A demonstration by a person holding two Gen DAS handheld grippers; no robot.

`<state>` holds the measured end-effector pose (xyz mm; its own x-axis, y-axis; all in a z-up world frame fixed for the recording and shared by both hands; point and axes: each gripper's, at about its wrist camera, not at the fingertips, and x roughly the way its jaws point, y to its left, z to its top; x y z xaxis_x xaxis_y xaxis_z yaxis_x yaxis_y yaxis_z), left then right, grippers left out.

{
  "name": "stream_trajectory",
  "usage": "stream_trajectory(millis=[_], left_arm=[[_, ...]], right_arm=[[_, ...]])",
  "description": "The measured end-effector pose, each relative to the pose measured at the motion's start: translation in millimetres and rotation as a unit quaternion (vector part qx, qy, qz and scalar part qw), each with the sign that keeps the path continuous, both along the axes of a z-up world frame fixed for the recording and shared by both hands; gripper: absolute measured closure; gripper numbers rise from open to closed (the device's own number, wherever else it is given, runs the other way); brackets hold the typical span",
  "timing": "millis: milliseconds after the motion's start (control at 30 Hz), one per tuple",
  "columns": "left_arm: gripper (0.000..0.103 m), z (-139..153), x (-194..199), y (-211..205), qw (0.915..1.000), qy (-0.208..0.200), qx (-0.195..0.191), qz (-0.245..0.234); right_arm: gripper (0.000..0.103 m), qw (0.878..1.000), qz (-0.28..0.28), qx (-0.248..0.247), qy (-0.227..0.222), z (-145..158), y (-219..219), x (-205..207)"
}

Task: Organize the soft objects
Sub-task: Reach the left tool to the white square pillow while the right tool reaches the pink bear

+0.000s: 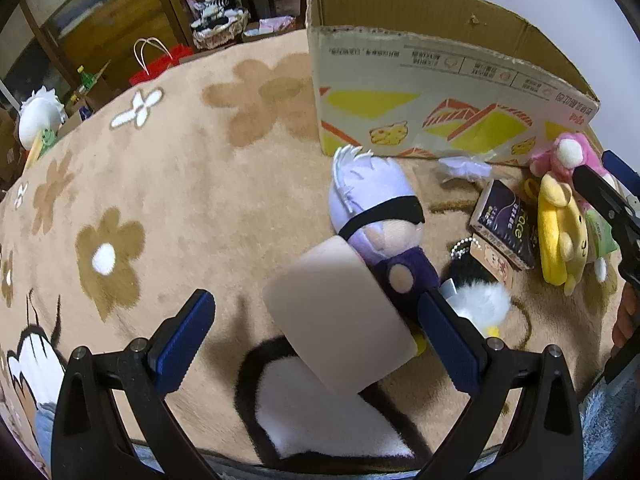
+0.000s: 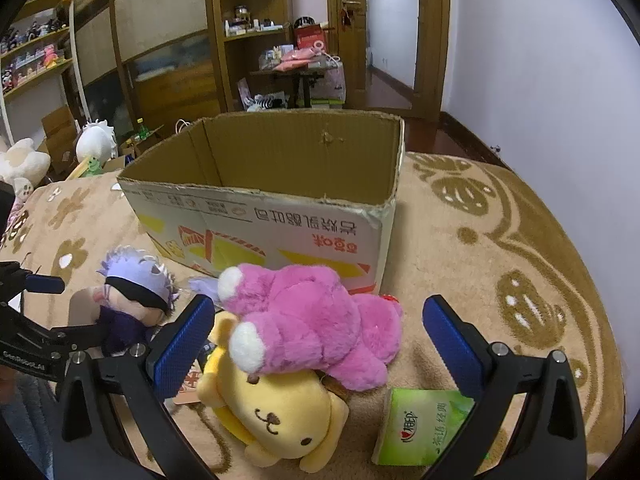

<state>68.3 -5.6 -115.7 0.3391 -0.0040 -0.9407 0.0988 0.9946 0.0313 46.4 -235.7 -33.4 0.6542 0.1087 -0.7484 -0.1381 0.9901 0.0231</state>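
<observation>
Left gripper [image 1: 316, 334] jaws wide apart around toilet roll [image 1: 340, 322] beside blindfolded doll [image 1: 376, 220]. Right gripper [image 2: 320, 344] jaws spread above pink plush [image 2: 316, 320] and yellow dog plush [image 2: 280, 420], before cardboard box [image 2: 280, 216] on carpet [image 2: 500, 260]

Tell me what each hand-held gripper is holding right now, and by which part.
Nothing is held. The left hand-held gripper is open around a toilet paper roll; the right hand-held gripper is open around the pink plush.

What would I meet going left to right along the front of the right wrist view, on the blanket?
Blindfolded doll → yellow dog plush → green tissue pack.
</observation>
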Motion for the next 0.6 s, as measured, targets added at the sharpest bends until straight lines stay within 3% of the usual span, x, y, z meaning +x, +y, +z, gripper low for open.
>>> stream_trajectory(millis=[467, 600], left_arm=[[0.002, -5.1, 0.3, 2.4, 0.9999, 0.016, -0.003, 0.003], [0.014, -10.8, 2.9, 6.1, 0.9990, 0.034, -0.028, 0.006]], right_arm=[[0.000, 1.000, 0.002, -0.003, 0.015, -12.2, -3.0, 9.2], [0.000, 1.000, 0.007, 0.005, 0.020, -14.1, -2.6, 11.3]])
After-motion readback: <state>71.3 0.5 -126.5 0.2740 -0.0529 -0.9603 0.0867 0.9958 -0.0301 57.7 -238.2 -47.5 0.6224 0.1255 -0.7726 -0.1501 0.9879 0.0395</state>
